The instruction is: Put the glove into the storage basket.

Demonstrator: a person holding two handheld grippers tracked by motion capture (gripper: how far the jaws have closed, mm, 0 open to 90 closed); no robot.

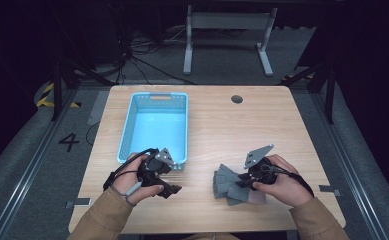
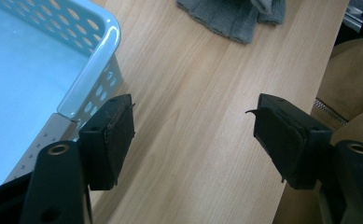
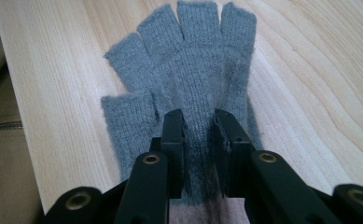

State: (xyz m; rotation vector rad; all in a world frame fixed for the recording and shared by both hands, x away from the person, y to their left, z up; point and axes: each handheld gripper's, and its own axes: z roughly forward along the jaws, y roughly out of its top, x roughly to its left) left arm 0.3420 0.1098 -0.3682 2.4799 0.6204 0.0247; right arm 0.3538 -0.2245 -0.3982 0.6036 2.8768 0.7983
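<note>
Right tool (image 3: 198,123) is pinching, apparently, a ridge of the grey fingerless glove (image 3: 188,79) lying flat on the worktop (image 3: 310,70); lifting straight keeps the knit gathered, while left tool (image 2: 193,135) is waiting released beside the blue basket (image 2: 100,42).

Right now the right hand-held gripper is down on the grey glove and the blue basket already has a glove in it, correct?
Not quite. The right hand-held gripper is on the grey glove, but the blue basket is empty, as the high view shows.
</note>
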